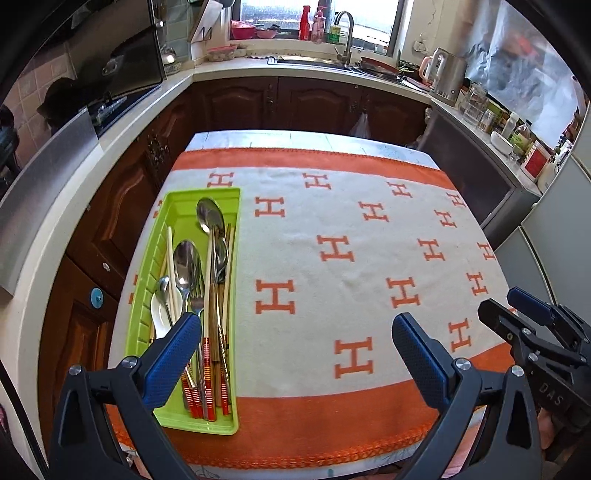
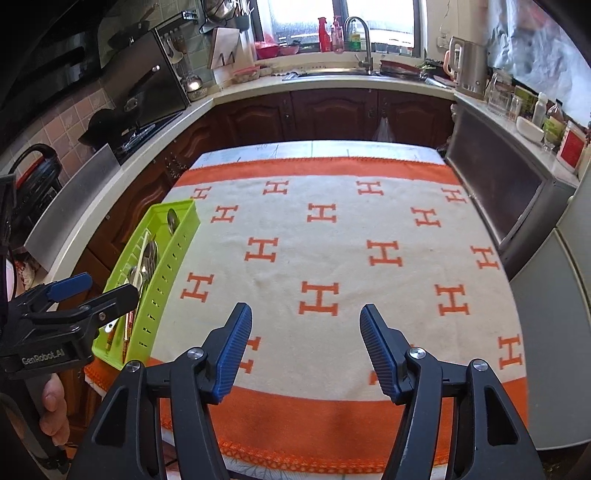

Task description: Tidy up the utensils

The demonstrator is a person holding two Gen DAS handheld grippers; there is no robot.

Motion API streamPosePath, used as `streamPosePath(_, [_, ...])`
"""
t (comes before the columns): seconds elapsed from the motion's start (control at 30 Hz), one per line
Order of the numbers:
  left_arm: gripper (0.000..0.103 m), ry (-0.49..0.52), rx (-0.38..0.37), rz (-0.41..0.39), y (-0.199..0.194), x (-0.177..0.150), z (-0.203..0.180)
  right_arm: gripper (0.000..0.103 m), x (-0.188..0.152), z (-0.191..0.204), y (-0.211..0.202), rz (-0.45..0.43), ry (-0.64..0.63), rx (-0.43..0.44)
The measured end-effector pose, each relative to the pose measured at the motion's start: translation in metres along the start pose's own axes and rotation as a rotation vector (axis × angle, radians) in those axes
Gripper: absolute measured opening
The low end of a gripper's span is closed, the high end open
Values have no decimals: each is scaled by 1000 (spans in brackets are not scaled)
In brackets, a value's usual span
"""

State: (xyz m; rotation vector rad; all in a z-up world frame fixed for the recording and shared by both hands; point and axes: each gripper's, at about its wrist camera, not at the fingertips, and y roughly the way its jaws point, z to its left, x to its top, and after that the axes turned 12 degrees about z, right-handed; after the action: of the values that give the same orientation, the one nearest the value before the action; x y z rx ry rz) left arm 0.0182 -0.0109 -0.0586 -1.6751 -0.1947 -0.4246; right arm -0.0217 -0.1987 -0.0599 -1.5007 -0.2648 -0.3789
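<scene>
Tray: green plastic cutlery tray [image 1: 192,201] lies lengthwise along the table's left edge, near end close to the near-left corner, on the cloth.
Utensils: all in the tray. Large steel spoons [image 1: 209,216], bowls toward the far end; a smaller spoon and a fork [image 1: 195,301] mid-tray; white ceramic spoon [image 1: 159,314] by the tray's left wall; pale chopsticks [image 1: 170,258] lengthwise; red/orange-striped handles [image 1: 207,380] at the near end.
L gripper: left gripper [image 1: 295,354] above the near-left part of the table, jaws spread wide, nothing between; its left pad over the tray's near half. A hand [image 2: 55,402] grips its handle, seen in the right wrist view.
Cloth: cream tablecloth [image 1: 332,229] w/ orange H motifs and orange border covers the table; its middle and right are bare.
R gripper: right gripper [image 2: 306,347] above the near edge, mid-table, jaws apart, pinching nothing.
Backdrop: kitchen counter w/ sink tap [image 1: 345,33] beyond the far edge; kettle [image 1: 448,74] far right.
</scene>
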Motion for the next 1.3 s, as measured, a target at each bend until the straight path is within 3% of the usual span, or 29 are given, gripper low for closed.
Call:
streamPosePath(0.2, [102, 27, 15, -63, -30, 9, -27, 69, 14, -13, -41, -32, 62, 62])
streamPosePath(0.5, [102, 6, 94, -125, -51, 7, -45, 74, 14, 2, -83, -128, 18, -4])
streamPosePath(0.77, [102, -15, 68, -71, -40, 10, -43, 74, 13, 2, -87, -118, 24, 3])
streamPosePath(1.3, [102, -16, 65, -51, -35, 12, -45, 74, 19, -4, -76, -103, 29, 6])
